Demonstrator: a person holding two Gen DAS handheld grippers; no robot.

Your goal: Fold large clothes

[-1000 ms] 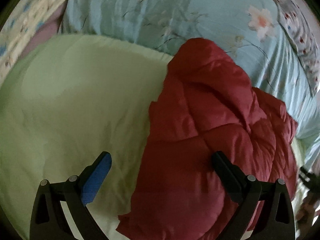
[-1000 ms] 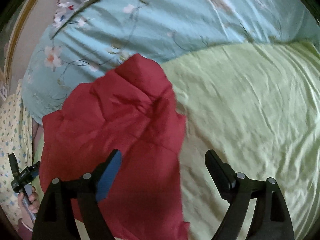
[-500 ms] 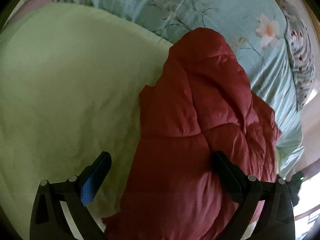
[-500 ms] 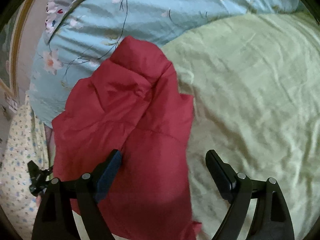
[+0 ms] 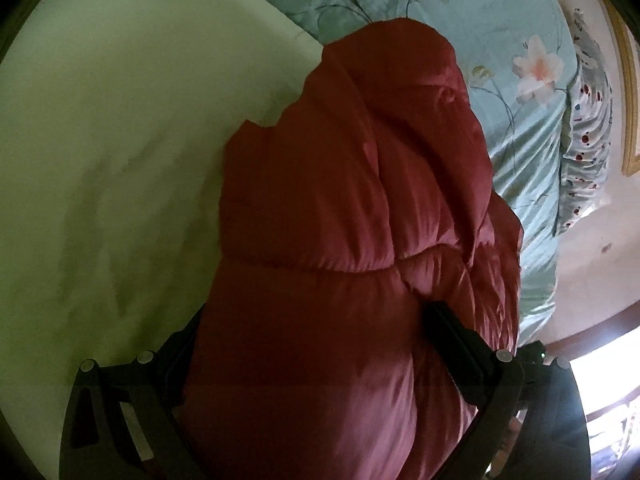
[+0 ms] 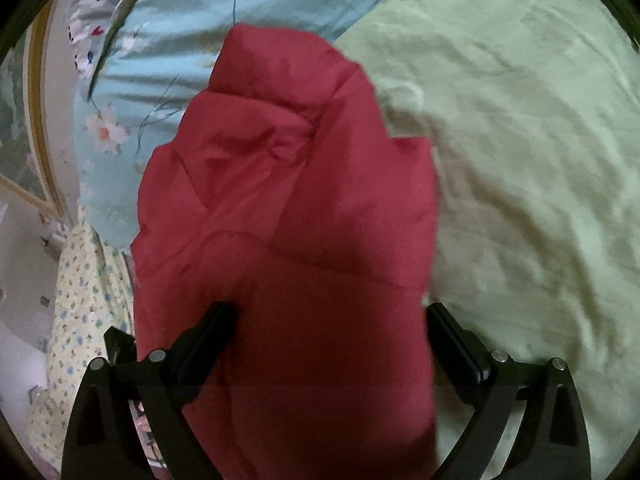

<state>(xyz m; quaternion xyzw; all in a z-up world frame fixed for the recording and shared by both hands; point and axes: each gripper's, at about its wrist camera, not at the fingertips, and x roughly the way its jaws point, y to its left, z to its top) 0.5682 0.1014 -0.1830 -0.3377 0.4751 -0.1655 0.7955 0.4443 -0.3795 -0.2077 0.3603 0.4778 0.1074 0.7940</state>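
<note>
Two grippers are seen low over a red padded jacket bunched on a bed, where a pale green sheet meets a blue floral quilt. The left gripper is spread wide, the jacket's bulk between its fingers; whether the pads press cannot be told. The right gripper is shown with jaws opening, the jacket's near edge lying between them. Open green sheet is left on the jacket's one side; on the other, the bed's edge, a spotted pillow and a wall are close.
</note>
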